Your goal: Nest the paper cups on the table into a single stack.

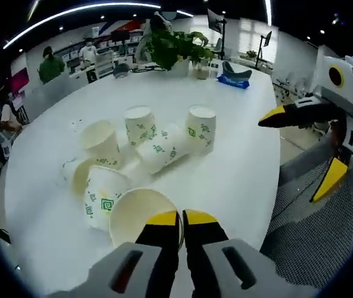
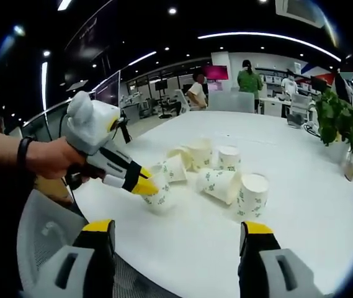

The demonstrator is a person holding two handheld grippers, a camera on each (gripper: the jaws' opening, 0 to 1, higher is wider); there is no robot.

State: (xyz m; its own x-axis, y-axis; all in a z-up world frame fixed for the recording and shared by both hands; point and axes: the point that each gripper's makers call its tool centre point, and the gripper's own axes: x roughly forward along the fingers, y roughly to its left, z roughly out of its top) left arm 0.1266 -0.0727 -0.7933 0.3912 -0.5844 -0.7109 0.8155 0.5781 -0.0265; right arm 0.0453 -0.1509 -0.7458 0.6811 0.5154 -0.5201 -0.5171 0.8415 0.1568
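Currently your left gripper (image 1: 181, 218) has its yellow-tipped jaws pinched together on the rim of the nearest paper cup (image 1: 140, 214), which lies on its side at the bench (image 1: 238, 167) edge, mouth toward the camera. The right gripper view shows the same thing from the side: left gripper (image 2: 145, 185) tips at the lip of that cup (image 2: 159, 189), a hand (image 2: 52, 158) with a dark wristband holding the tool.

Your right gripper (image 2: 176, 228) is wide open, nothing between the jaws, hanging over the near bench (image 2: 288, 205) edge, well short of the cups. In the left gripper view it sits off the right side of the bench, right gripper (image 1: 300, 146) jaws spread apart, above a grey mesh chair (image 1: 325, 230).

Cup layout, left gripper view:
- cluster of cups (image 1: 145, 146) mid-bench, none nested into one stack
- two upright cups (image 1: 201, 127) at the back, mouths up
- one tipped cup (image 1: 164, 149) lying between them
- more on their sides near the held one, touching each other

Beyond: potted plant (image 1: 176, 46) and a blue item (image 1: 233, 79) at the far end of the bench. People stand or sit in the office behind.
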